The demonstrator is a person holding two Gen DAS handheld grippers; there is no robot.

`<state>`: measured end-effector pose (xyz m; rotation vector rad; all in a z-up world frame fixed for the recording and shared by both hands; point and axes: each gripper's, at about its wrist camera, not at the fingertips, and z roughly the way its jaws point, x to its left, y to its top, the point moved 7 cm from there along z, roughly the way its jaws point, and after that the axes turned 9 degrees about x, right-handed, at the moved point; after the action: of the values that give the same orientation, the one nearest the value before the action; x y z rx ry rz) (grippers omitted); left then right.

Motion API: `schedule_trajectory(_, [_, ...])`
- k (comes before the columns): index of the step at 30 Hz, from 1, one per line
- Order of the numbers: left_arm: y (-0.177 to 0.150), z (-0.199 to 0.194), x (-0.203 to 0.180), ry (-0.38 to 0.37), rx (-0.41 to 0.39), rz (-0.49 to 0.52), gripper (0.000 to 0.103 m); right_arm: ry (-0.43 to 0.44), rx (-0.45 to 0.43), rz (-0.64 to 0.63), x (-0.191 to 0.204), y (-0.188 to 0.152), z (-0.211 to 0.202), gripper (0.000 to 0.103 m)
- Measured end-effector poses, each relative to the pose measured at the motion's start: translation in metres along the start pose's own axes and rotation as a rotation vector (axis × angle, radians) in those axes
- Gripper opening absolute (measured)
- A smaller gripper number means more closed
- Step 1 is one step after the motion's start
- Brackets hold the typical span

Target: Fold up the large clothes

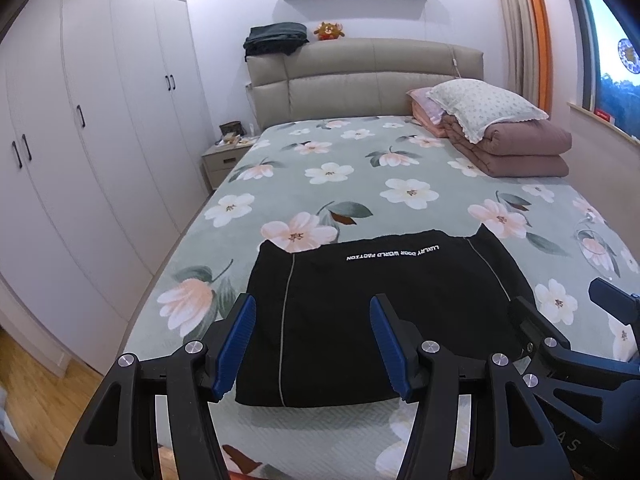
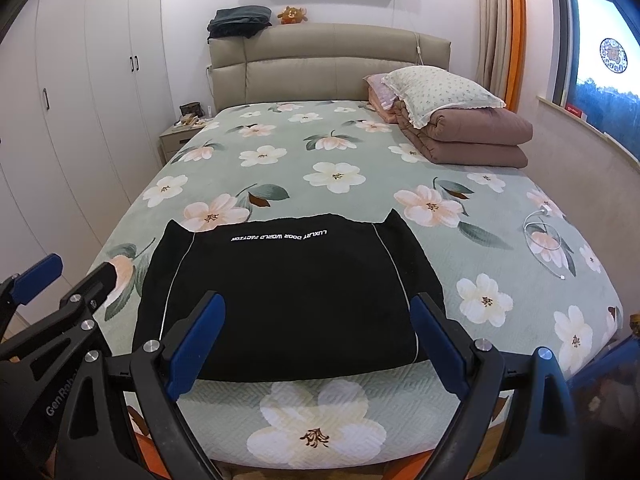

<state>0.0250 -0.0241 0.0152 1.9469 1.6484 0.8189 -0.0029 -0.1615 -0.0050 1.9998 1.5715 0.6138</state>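
Observation:
A black garment (image 1: 372,304) (image 2: 288,292), folded into a rectangle with white lettering along its far edge and thin pale seams, lies flat near the foot of the bed. My left gripper (image 1: 314,316) hovers over its near left part, open, blue pads apart with nothing between them. My right gripper (image 2: 318,312) hangs over the garment's near edge, also open and empty. In the left wrist view the right gripper (image 1: 568,300) shows at the lower right; in the right wrist view the left gripper (image 2: 70,268) shows at the lower left.
The bed (image 1: 352,184) (image 2: 360,152) has a green sheet with large flowers. A folded brown quilt (image 1: 516,148) (image 2: 476,140) with a pillow (image 1: 484,104) (image 2: 440,88) sits at the far right. A white cable (image 2: 546,240) lies at the right. Wardrobes (image 1: 80,128) line the left wall.

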Motion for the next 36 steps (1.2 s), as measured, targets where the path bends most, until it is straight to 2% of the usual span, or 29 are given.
schedule_trajectory(36, [-0.005,-0.001,0.008,0.019,0.011,-0.017,0.061,-0.007,0.009,0.025,-0.012,-0.005,0.000,0.095])
